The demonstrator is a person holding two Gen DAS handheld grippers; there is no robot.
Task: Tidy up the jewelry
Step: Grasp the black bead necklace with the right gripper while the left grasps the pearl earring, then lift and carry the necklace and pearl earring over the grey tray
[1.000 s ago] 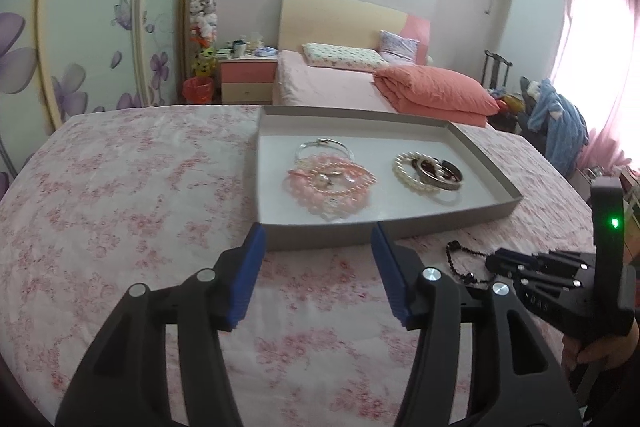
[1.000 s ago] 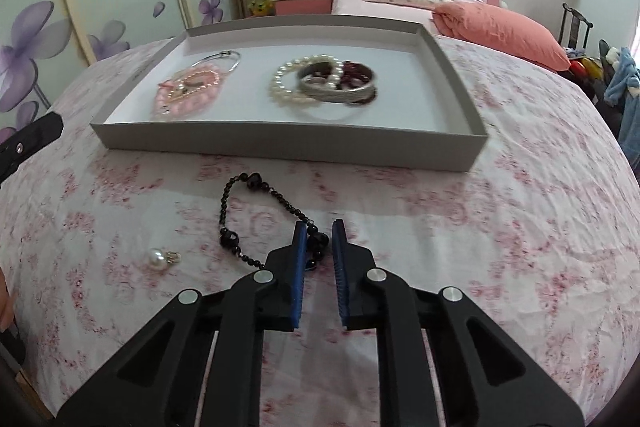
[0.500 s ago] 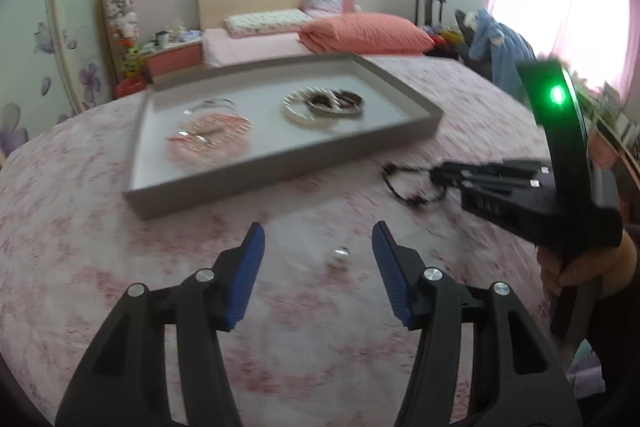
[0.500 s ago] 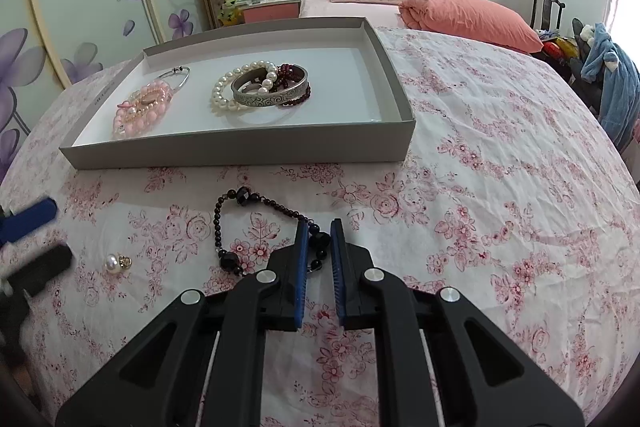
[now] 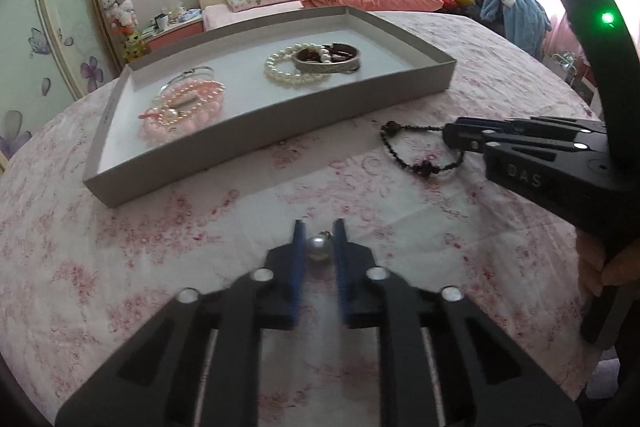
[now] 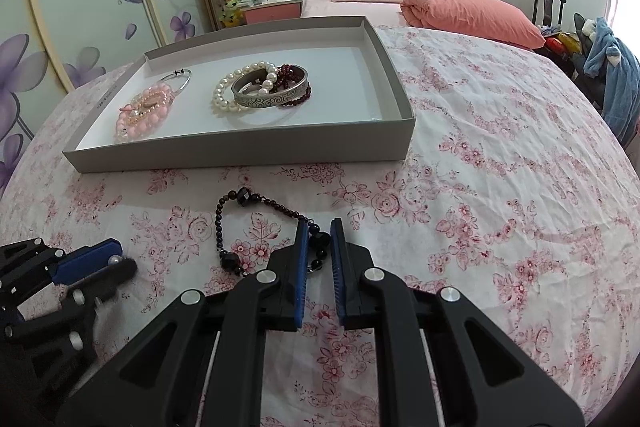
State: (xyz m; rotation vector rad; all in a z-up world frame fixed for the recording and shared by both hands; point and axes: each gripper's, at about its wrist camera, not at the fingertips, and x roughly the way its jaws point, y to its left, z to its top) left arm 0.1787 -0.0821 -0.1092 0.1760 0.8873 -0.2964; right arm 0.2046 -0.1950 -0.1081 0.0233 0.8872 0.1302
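Currently, a floral cloth [image 6: 500,155] fills the lower frame in both views. A grey tray [image 6: 240,157] sits upper centre in the right view, already loaded: pink beads [image 6: 142,115] at its left, pearl bracelet [image 6: 224,95] and silver bangle [image 6: 272,95] overlapping at its middle, its right part bare.

Two pieces are left outside the tray, both on the cloth below its front wall.

Black bead bracelet [image 6: 256,231]: centre of the right view. Right gripper [image 6: 318,239] is closed on its near strand, beads seen pinched between the pads.

Pearl earring [image 5: 319,247]: lower centre of the left view. Left gripper [image 5: 318,239] is closed around it; pads are seen at both sides, but actual contact cannot be confirmed through the blur.

Step in hand, as judged: both grasps set, lift next.
- Lift should be straight up, slow; the pearl is round and likely to squirt out.
- Bracelet will dangle; the front wall must be cleared before moving in.
- Release is best made low over the bare right part of the tray.
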